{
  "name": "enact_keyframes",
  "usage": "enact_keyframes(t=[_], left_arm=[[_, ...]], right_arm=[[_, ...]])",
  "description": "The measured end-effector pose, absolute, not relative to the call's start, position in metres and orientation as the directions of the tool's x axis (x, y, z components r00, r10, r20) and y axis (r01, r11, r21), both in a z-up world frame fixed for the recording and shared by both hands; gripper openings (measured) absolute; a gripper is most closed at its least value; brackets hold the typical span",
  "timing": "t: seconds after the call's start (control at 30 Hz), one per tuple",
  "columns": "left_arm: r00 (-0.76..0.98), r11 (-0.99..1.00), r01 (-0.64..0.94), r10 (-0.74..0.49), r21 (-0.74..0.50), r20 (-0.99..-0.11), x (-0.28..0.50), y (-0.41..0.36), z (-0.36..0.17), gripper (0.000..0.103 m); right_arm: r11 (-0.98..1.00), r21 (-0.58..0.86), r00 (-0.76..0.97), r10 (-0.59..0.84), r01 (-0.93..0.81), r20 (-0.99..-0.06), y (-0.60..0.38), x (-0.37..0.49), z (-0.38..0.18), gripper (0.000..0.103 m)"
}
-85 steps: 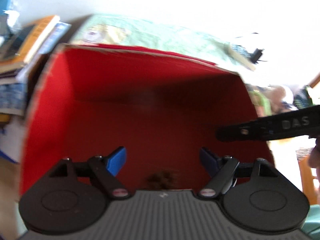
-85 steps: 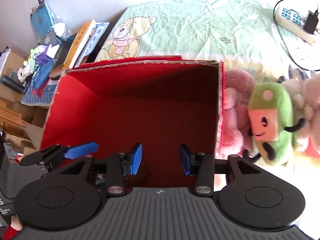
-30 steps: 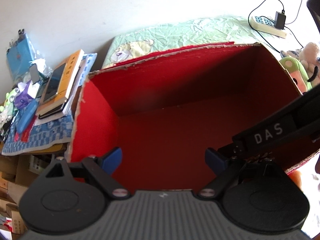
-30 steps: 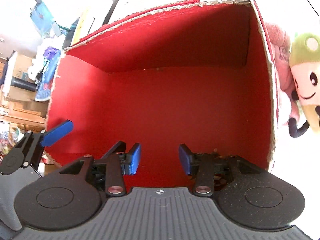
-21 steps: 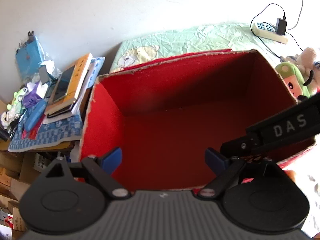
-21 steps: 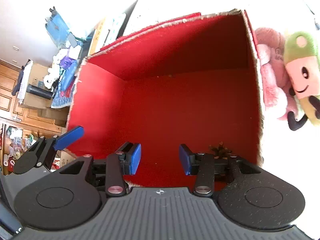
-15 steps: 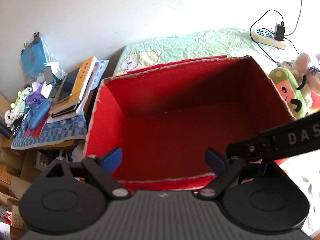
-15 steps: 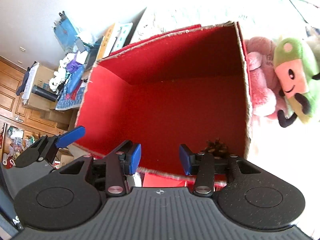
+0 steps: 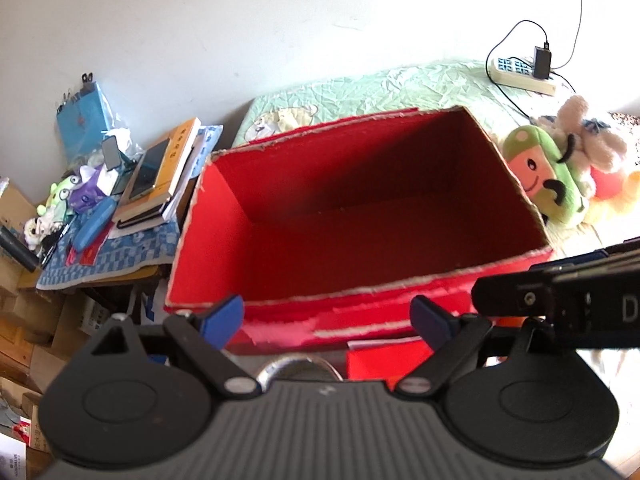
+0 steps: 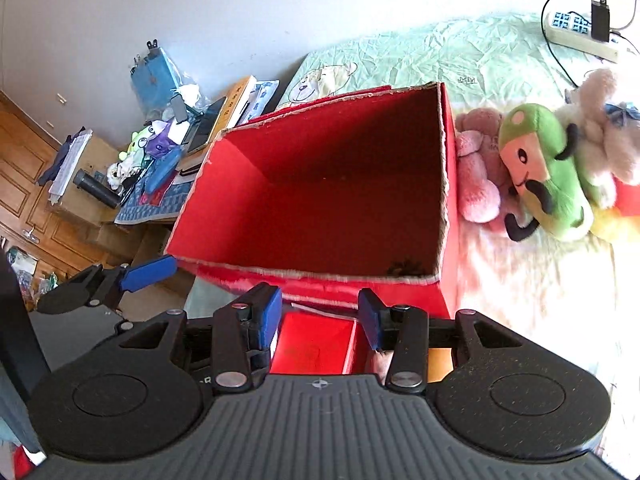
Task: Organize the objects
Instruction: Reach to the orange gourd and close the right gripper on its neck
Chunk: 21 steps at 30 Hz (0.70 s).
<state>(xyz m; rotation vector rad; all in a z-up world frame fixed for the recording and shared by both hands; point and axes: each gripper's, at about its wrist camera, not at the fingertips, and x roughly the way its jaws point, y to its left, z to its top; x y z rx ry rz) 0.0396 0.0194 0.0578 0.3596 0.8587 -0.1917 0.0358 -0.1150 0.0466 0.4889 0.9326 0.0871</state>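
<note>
Both tongs pulled up and back out of the red box [image 10: 320, 184].
Right tongs [image 10: 318, 322] and left tongs [image 9: 328, 318] apart, empty; plush toys [image 10: 552, 176] lie right of your right tongs, long axis slanting away.

Open red box [image 9: 224, 216], toys [image 10: 544, 172] alongside
</note>
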Motion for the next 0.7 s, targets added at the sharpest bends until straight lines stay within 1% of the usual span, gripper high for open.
enact_keyframes(t=[0.5, 0.7], left_arm=[[0.603, 0.905, 0.332, 0.012, 0.265, -0.797, -0.013, 0.004, 0.033, 0.092], [0.581, 0.896, 0.353, 0.014, 0.268, -0.813, -0.029, 0.002, 0.023, 0.092]], right_arm=[[0.857, 0.463, 0.588, 0.258, 0.228, -0.767, -0.119, -0.034, 0.023, 0.045], [0.826, 0.501, 0.590, 0.275, 0.260, -0.759, -0.115, -0.056, 0.011, 0.045]])
